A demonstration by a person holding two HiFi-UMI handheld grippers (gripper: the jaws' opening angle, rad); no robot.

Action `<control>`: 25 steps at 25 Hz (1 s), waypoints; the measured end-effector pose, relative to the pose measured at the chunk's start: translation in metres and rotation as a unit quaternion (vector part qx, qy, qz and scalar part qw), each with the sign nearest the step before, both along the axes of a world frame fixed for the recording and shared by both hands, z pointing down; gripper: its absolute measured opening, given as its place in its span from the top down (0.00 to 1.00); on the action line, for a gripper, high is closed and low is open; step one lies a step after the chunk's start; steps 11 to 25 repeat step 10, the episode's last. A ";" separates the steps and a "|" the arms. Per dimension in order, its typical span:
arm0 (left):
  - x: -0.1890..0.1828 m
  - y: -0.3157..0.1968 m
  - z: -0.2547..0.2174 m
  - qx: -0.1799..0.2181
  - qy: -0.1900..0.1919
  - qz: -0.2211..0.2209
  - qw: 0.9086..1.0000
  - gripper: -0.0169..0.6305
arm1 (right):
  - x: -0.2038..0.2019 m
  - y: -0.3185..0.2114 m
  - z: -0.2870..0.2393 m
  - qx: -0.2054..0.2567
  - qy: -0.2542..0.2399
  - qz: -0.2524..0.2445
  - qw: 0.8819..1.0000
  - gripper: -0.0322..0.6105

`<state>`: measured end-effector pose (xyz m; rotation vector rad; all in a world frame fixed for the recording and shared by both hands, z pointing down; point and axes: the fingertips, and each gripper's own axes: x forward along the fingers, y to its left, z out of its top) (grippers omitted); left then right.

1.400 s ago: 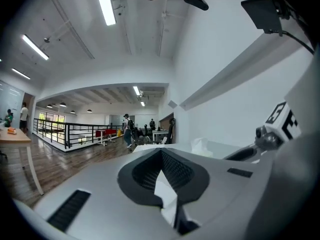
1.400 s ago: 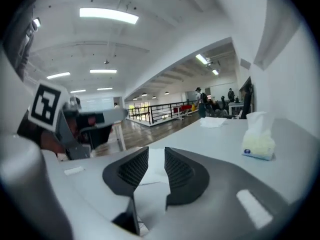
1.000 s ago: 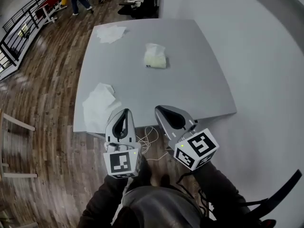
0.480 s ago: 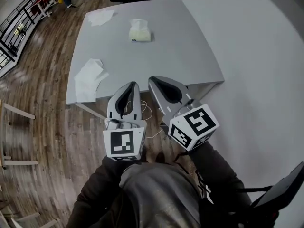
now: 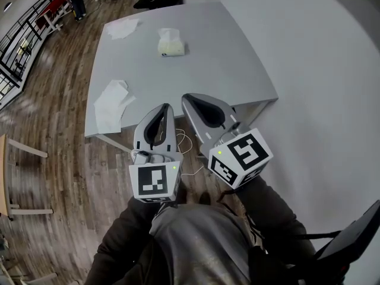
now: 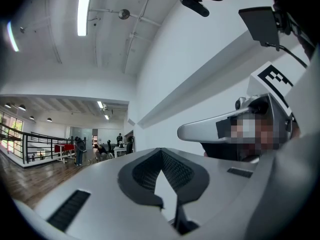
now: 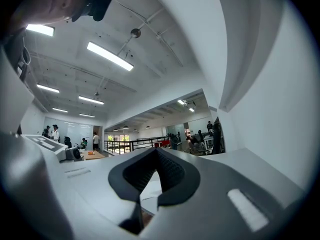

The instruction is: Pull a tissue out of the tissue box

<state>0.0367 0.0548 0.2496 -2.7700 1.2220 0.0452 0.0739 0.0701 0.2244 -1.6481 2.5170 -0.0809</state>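
Grey table (image 5: 237, 70) fills the upper middle of the head view, standing on a brown wooden floor (image 5: 53, 159) beside a pale wall (image 5: 332, 70). On the far part of the table sits the tissue box (image 5: 171, 46), pale yellow, with a white tissue (image 5: 168, 34) poking out of its top. The box is well apart from both grippers and nothing touches it. A loose sheet (image 5: 123, 28) lies near the table's far left corner, and a crumpled pile of tissues (image 5: 111, 104) lies at its left edge, nearer the person. The left gripper (image 5: 164, 107) and the right gripper (image 5: 186, 98) are held close together, side by side, at the table's near edge, both pointing away from the person. The left cube (image 5: 155, 181) and the right cube (image 5: 240, 157), each with black and white square markers, sit at the ends nearest the person, above dark sleeves (image 5: 124, 242). In the left gripper view the jaws are pressed together at the tips with nothing between them, and only wall and ceiling lie beyond. In the right gripper view the jaws likewise meet tip to tip and are empty. A thin white cable (image 5: 185, 144) trails on the floor just below the table's near edge. A black railing (image 5: 24, 34) runs along the far left.
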 end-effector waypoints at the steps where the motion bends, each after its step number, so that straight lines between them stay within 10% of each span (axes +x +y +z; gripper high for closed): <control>1: -0.001 0.000 0.001 -0.004 -0.002 -0.002 1.000 0.98 | -0.001 0.000 0.001 -0.001 -0.001 -0.001 1.000 0.95; 25: -0.008 -0.006 -0.007 0.014 0.006 -0.010 1.000 0.98 | -0.008 -0.005 -0.009 0.011 0.003 -0.012 1.000 0.95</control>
